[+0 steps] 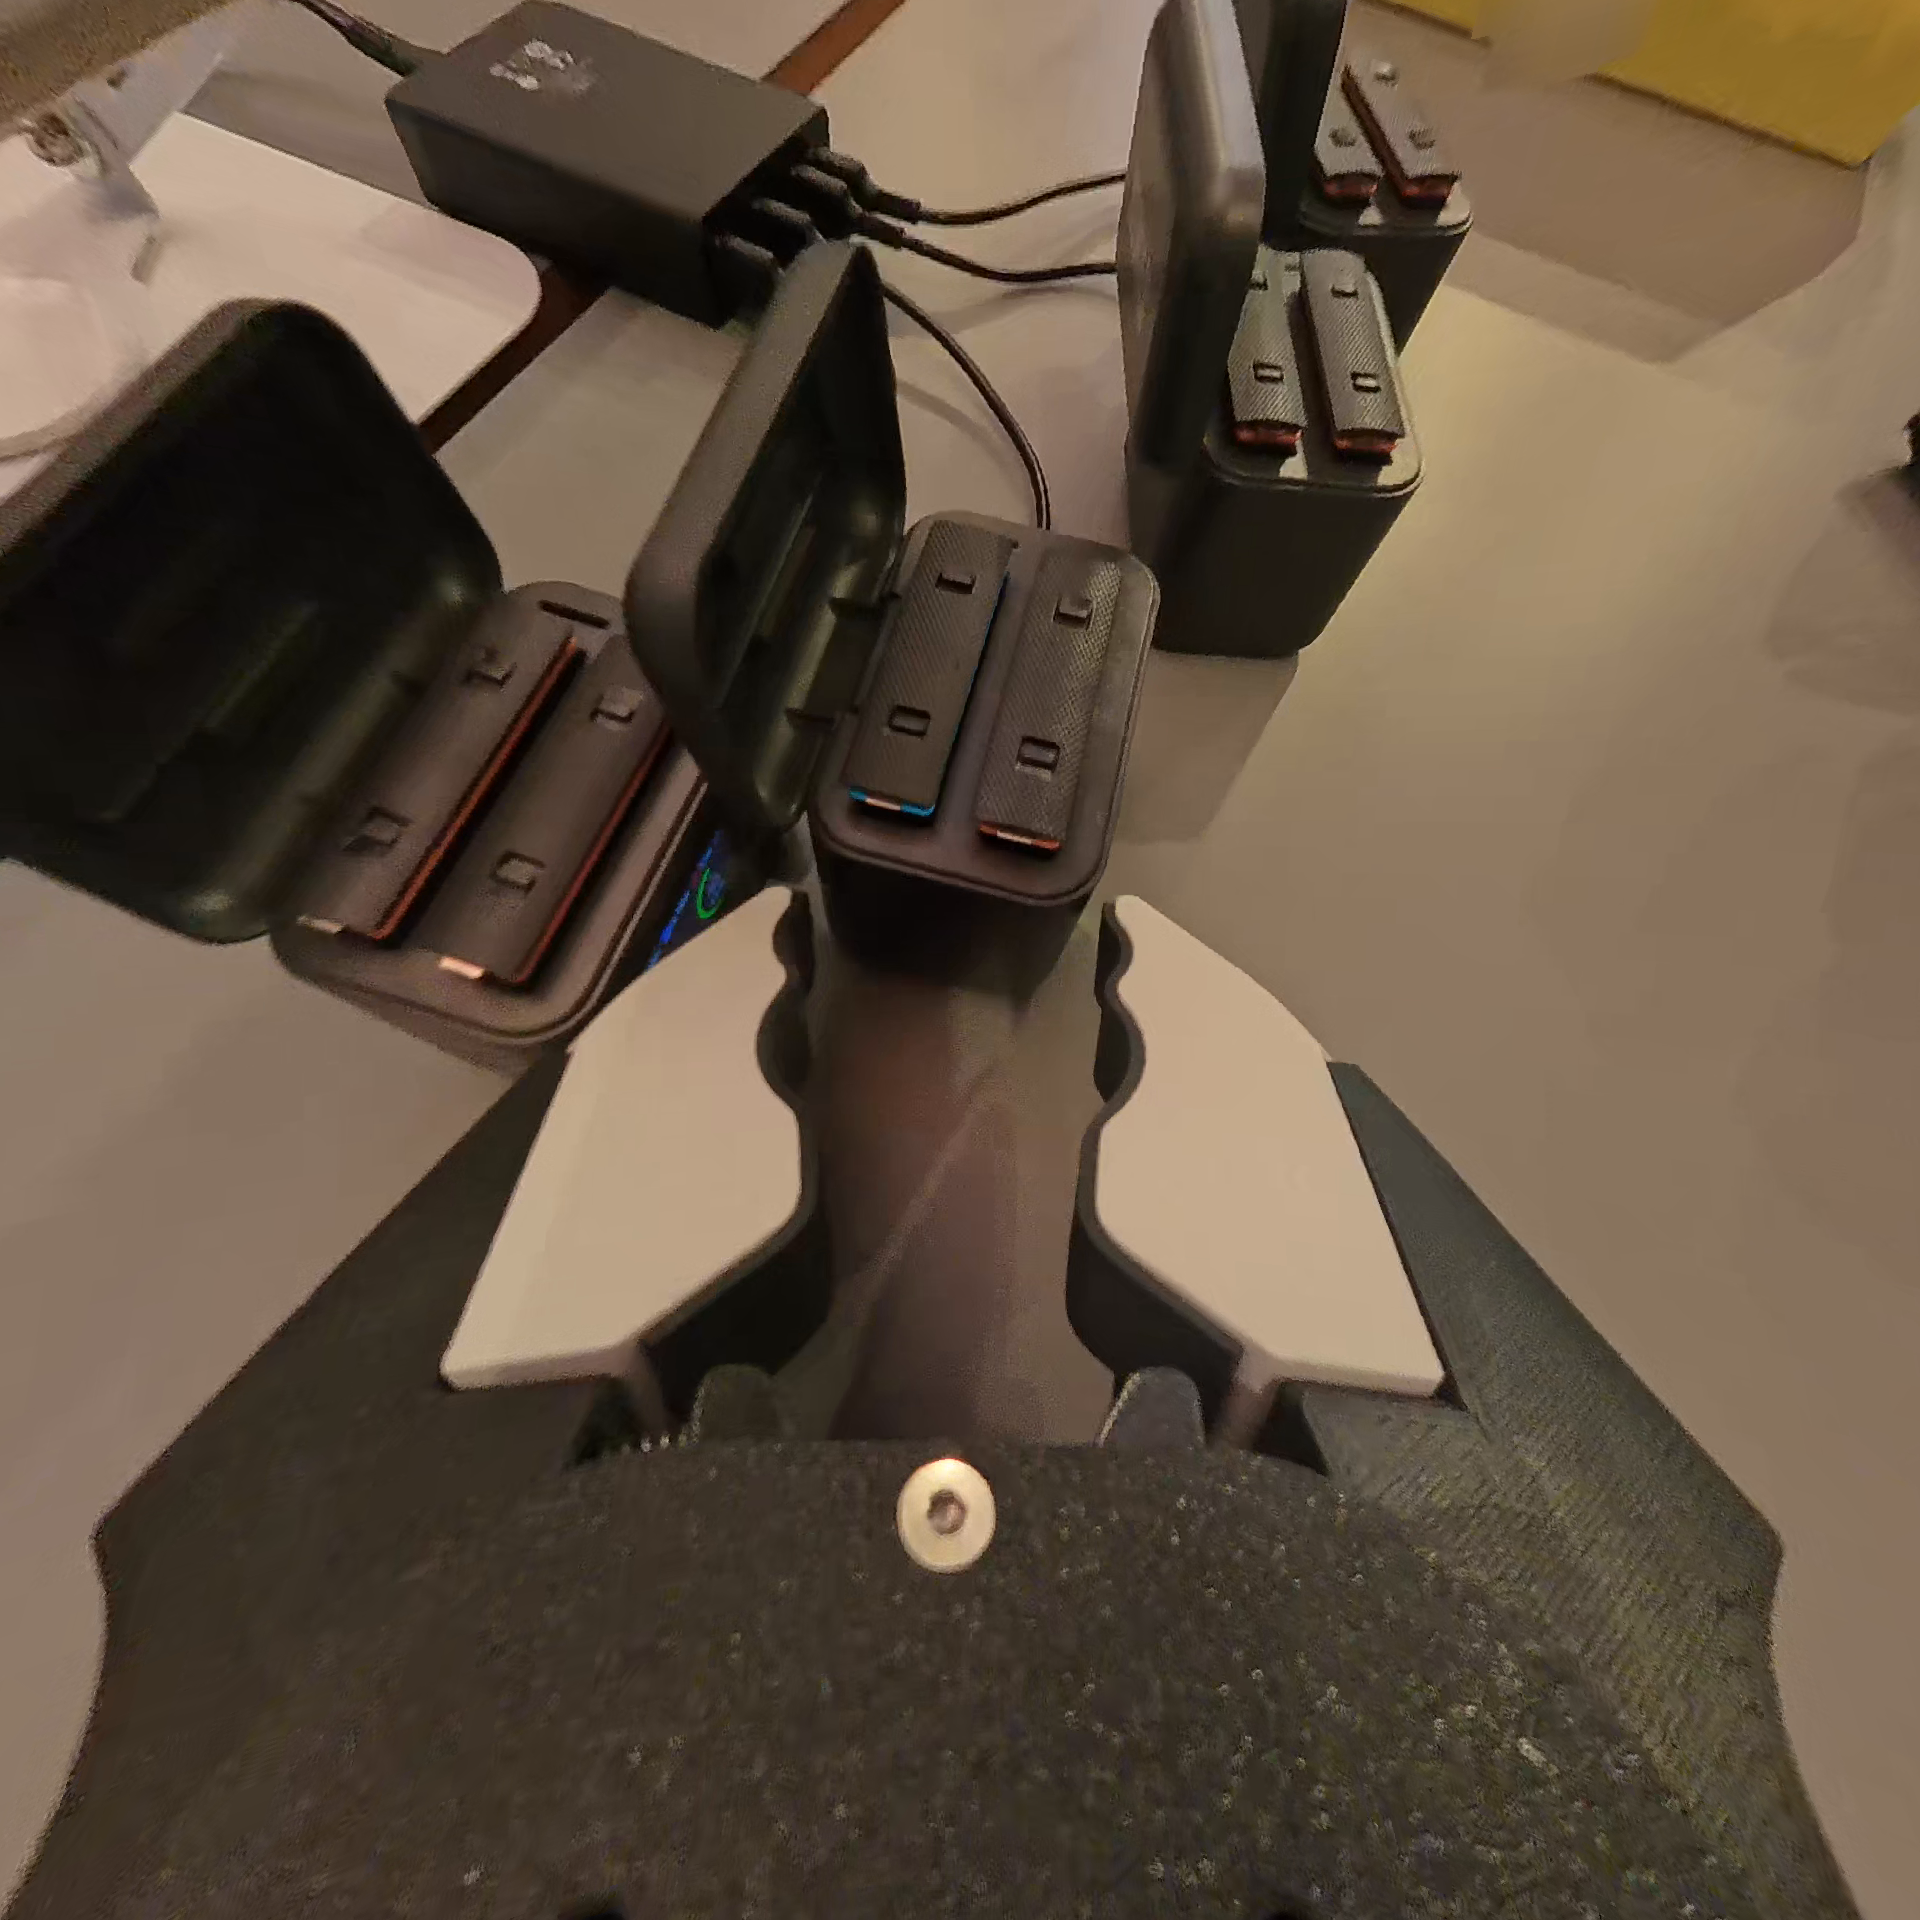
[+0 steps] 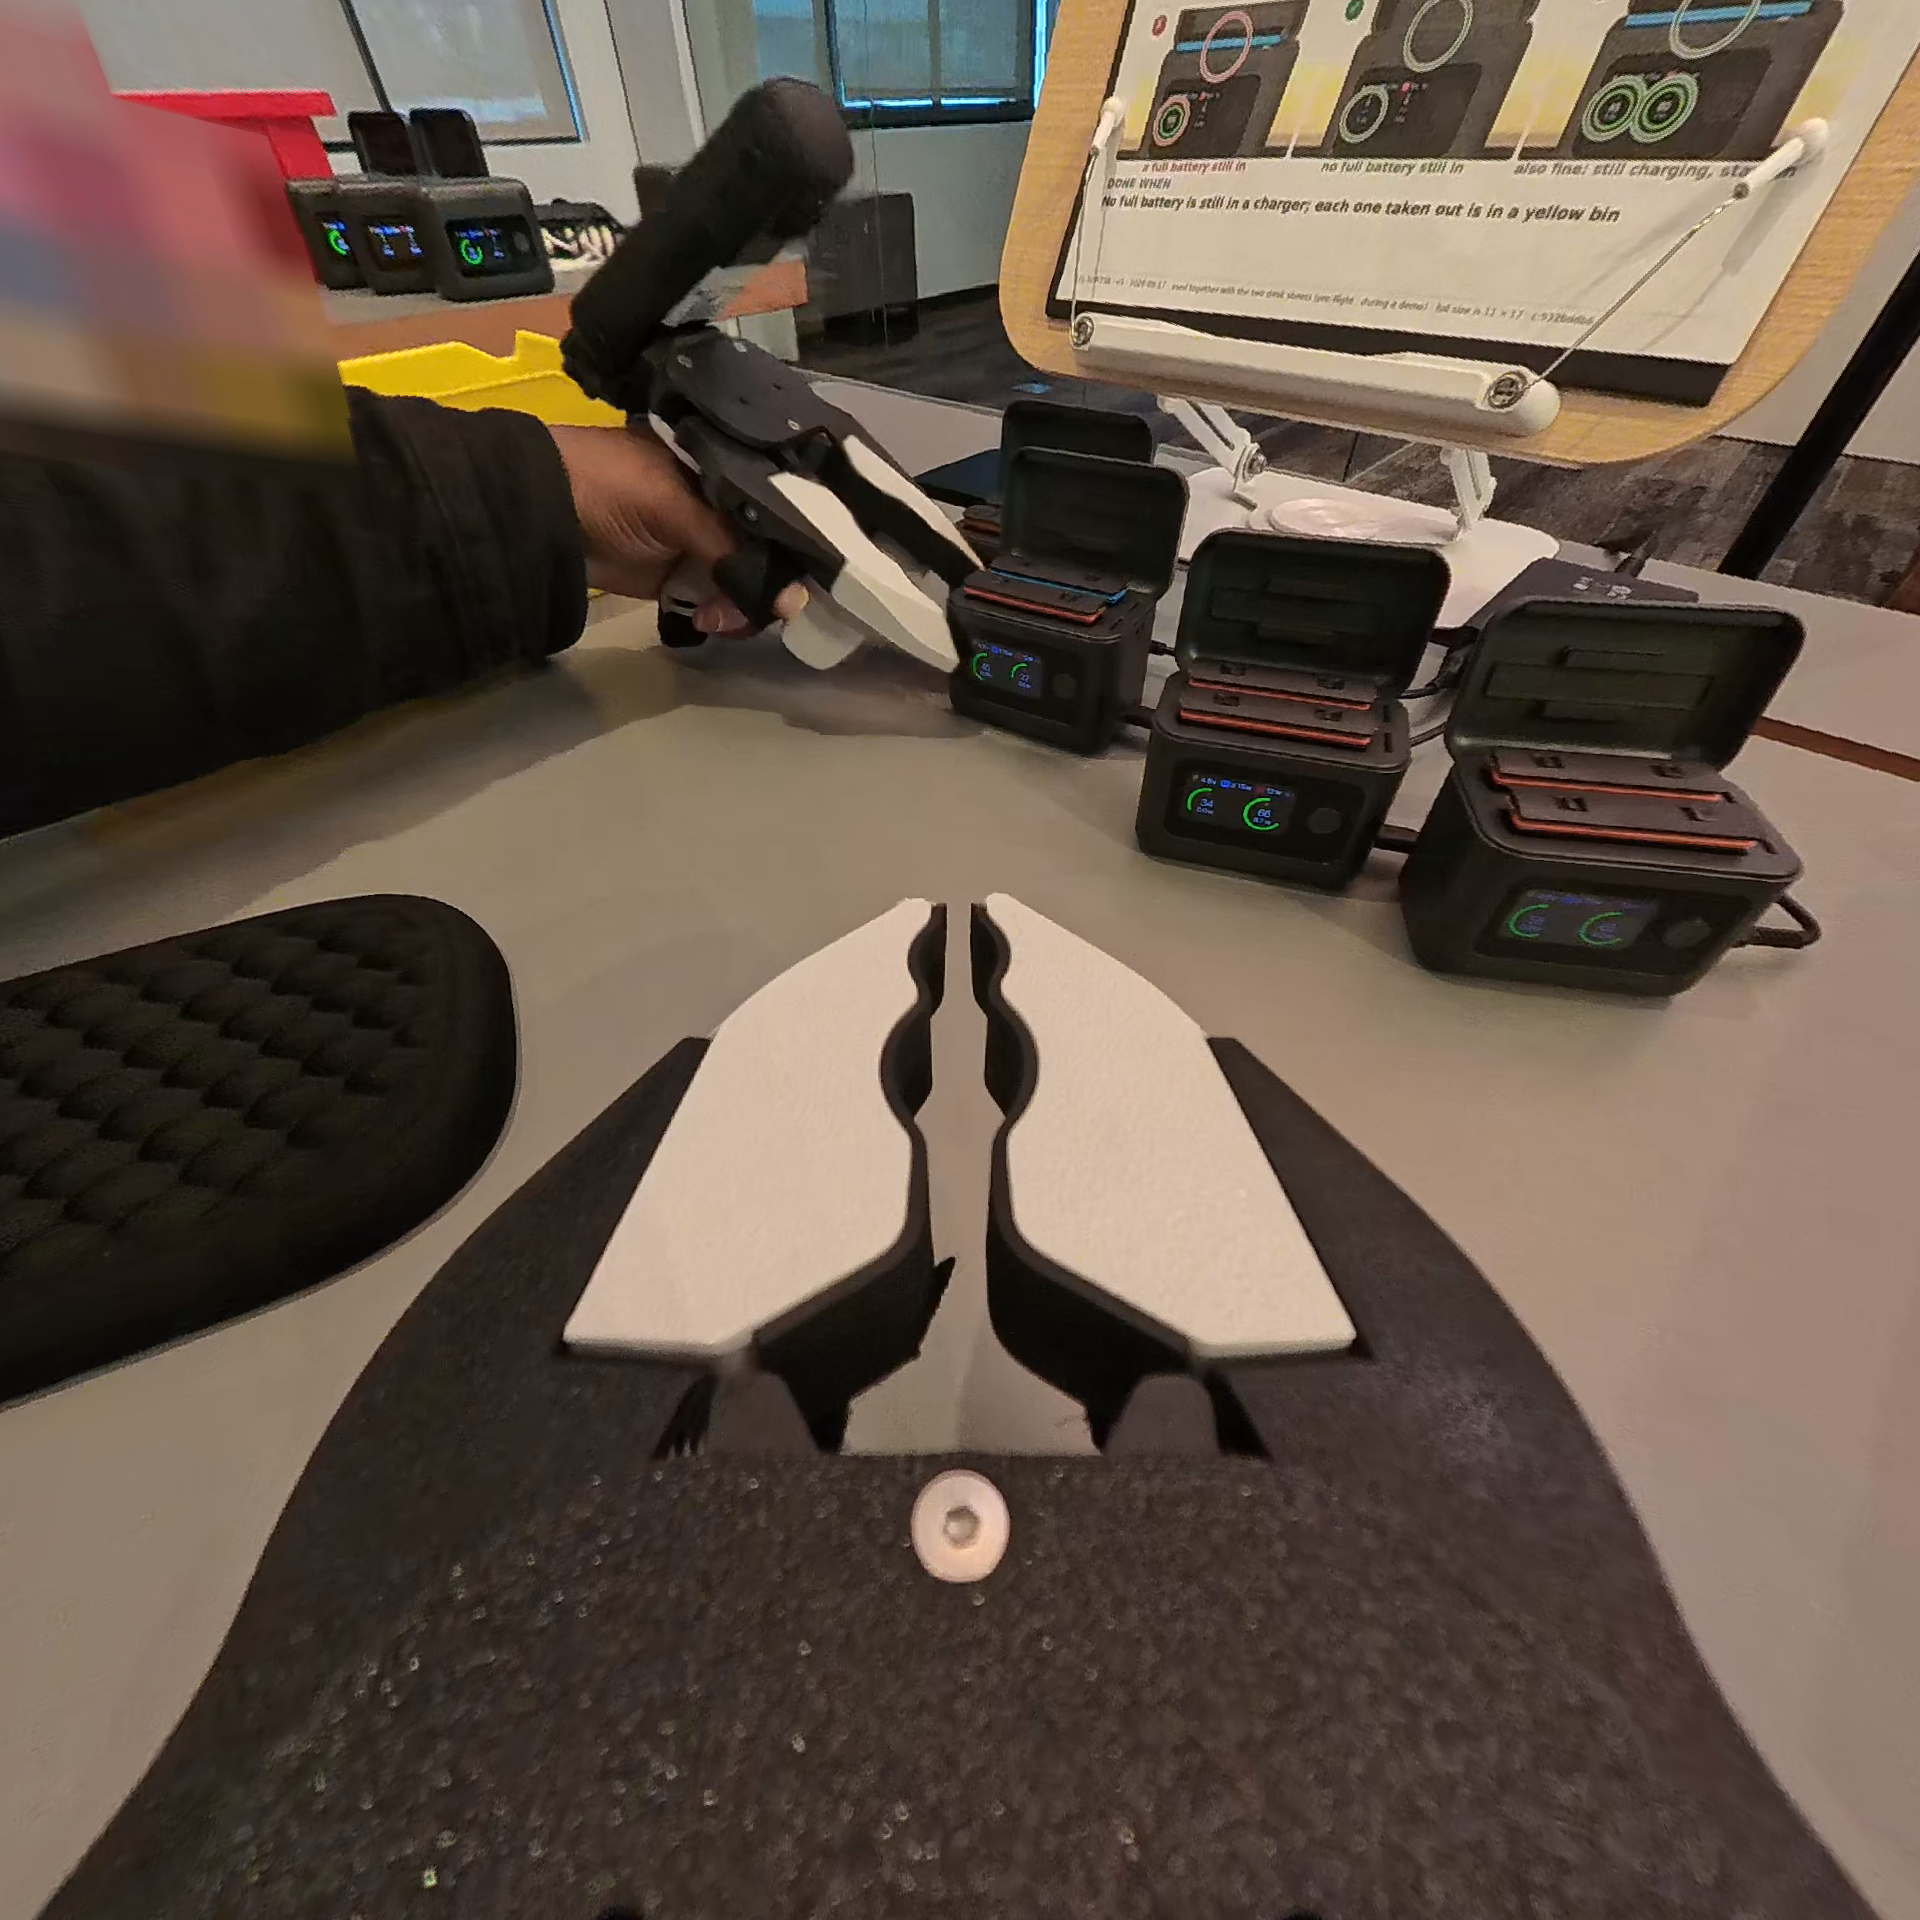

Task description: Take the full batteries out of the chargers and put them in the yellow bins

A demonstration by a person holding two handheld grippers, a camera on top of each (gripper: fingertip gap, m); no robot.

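Several black chargers with open lids stand on the grey table, each holding two batteries. My left gripper [image 1: 951, 925] is open, its white fingers [image 1: 675, 1195] on either side of one end of the nearest charger [image 1: 1081, 831]; I cannot tell if they touch it. That charger holds a blue-edged battery [image 1: 904, 686] and an orange-edged battery [image 1: 1049, 696]. In the right wrist view the left gripper [image 2: 951, 603] is at the leftmost charger [image 2: 1049, 665]. My right gripper [image 2: 961, 904] is shut and empty, low over the table. A yellow bin [image 2: 468, 374] stands behind the person's sleeve and shows in the left wrist view [image 1: 1714, 94].
Two more chargers [image 2: 1278, 769] [image 2: 1600, 873] stand right of the flanked one, another [image 2: 1070, 436] behind it. A black power adapter [image 1: 613, 145] with cables lies behind. A black padded rest [image 2: 208, 1122] lies at the left. A sign board on a white stand [image 2: 1455, 260] stands at the back. The grippers' ends are close to 25 cm from one another.
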